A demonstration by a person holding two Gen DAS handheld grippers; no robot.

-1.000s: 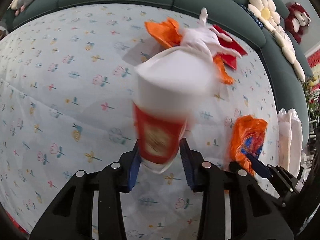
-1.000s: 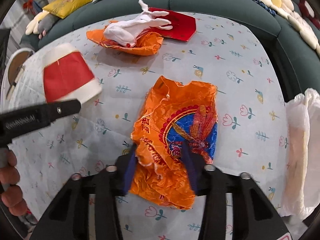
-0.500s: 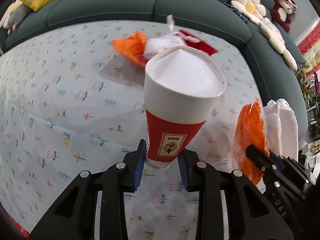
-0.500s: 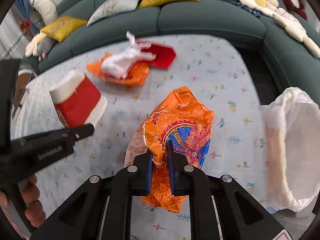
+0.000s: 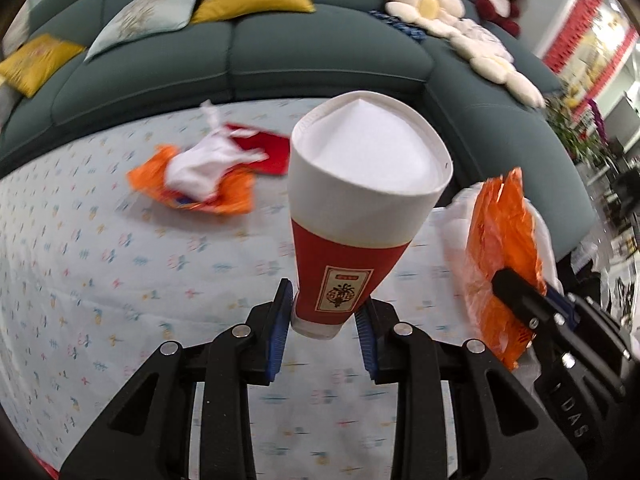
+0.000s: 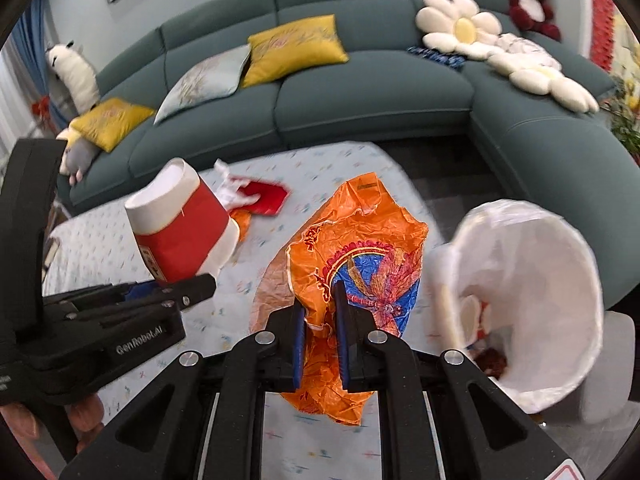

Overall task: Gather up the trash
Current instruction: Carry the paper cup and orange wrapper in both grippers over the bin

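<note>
My left gripper (image 5: 322,322) is shut on the base of a red and white paper cup (image 5: 356,216) and holds it above the table; the cup also shows in the right wrist view (image 6: 180,232). My right gripper (image 6: 320,328) is shut on an orange snack wrapper (image 6: 360,256), lifted off the table, also seen at the right of the left wrist view (image 5: 500,240). A white-lined trash bin (image 6: 532,288) stands to the right of the wrapper, with some trash inside.
More trash lies at the table's far side: an orange wrapper (image 5: 224,196), a crumpled white tissue (image 5: 208,164) and a red packet (image 5: 268,152). A teal sofa (image 6: 360,92) with cushions curves behind the flowered tablecloth (image 5: 100,280).
Both grippers have risen from the table with their loads. The right gripper closed on the orange wrapper and lifted it towards the bin. The cup has come up more upright.
</note>
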